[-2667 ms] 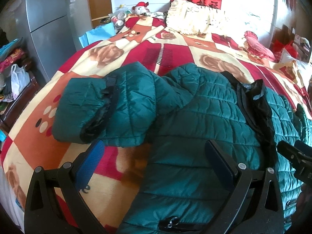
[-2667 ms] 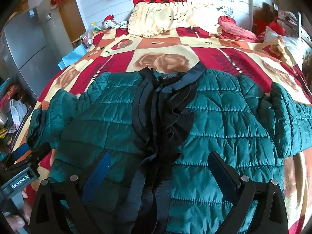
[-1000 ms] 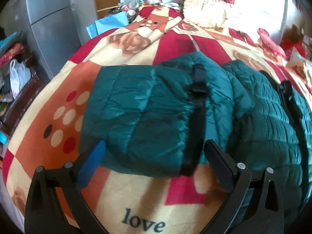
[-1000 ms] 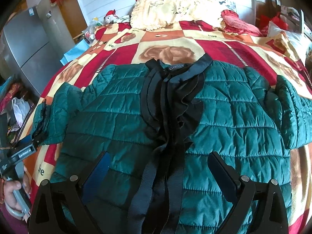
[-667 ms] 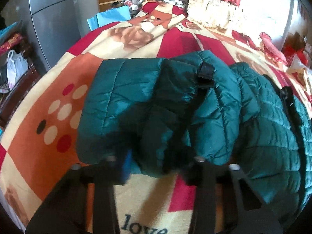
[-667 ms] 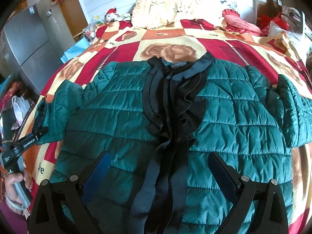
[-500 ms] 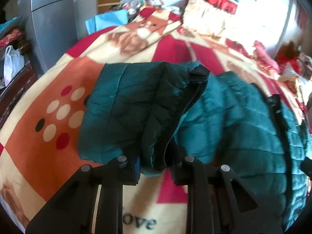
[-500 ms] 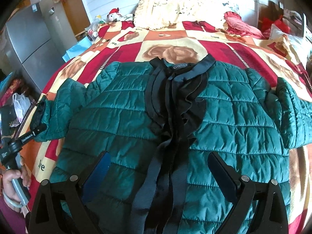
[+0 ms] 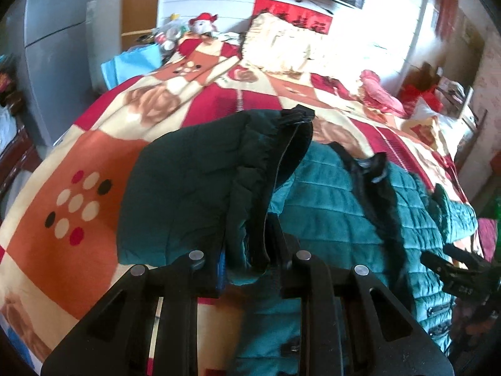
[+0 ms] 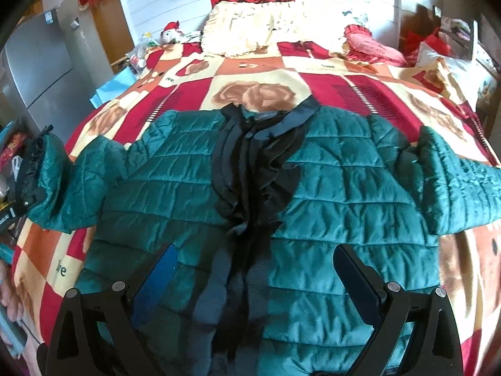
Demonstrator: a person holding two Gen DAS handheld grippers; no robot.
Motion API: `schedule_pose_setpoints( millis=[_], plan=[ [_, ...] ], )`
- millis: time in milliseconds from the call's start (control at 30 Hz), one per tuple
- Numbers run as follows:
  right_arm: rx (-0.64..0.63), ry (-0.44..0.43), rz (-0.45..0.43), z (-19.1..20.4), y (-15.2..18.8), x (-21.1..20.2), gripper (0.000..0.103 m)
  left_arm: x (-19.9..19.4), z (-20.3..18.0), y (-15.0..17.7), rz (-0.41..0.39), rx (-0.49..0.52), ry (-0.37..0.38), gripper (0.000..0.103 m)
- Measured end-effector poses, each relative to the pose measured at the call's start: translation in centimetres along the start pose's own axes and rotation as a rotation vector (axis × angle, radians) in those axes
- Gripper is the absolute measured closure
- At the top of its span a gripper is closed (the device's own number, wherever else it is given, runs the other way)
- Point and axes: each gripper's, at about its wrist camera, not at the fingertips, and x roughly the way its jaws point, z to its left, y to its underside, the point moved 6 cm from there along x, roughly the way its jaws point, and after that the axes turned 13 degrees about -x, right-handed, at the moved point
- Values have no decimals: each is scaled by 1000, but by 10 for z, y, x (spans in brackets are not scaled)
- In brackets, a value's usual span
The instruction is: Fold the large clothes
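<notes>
1. A teal quilted puffer jacket [image 10: 328, 194] lies face up on a bed, spread over a patchwork blanket [image 10: 260, 91] of red, cream and orange squares with rose prints. Its collar points toward 12 o'clock in the right wrist view and its hem toward 6 o'clock.
2. A black ruffled placket [image 10: 250, 188] runs down the middle of the jacket from the collar to the hem.
3. The left gripper [image 9: 247, 260] has its jaws clamped on the jacket's left sleeve [image 9: 200, 188] near the black cuff [image 9: 294, 138]. The sleeve is raised off the blanket and stands up in front of the camera, the cuff at about 12 o'clock from the jaws.
4. In the right wrist view that same sleeve [image 10: 59, 181] shows at 9 o'clock, bunched and lifted at the edge of the bed.
5. The right gripper [image 10: 253, 279] hovers over the lower front of the jacket with its jaws wide apart; nothing lies between them. It also shows in the left wrist view [image 9: 454, 272] at about 4 o'clock.
6. The jacket's right sleeve [image 10: 454, 181] lies flat on the blanket at 3 o'clock, bent back toward the body.
7. A cream fringed pillow [image 10: 250, 28] sits at the head of the bed at 12 o'clock, with a pink cushion [image 10: 369, 47] beside it at 1 o'clock.
8. A grey refrigerator [image 10: 37, 69] stands beside the bed at 10 o'clock.
</notes>
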Motion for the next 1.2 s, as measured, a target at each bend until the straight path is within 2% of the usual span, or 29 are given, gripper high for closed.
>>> schedule_pose_setpoints(
  millis=[400,667,933,1200],
  plan=[
    [46,0,-14,-24,9,-14,4,-6,-74,17,31,71,95,81],
    [91,30,-23,-47,16,-22,4,-5,-127,32,64,129,160,81],
    [151,59,-14,-83,31,-28,4,3,-186,58,122,193,231,81],
    [224,86,-6,-117,50,-31,4,19,-218,86,195,214,270,81]
  ],
)
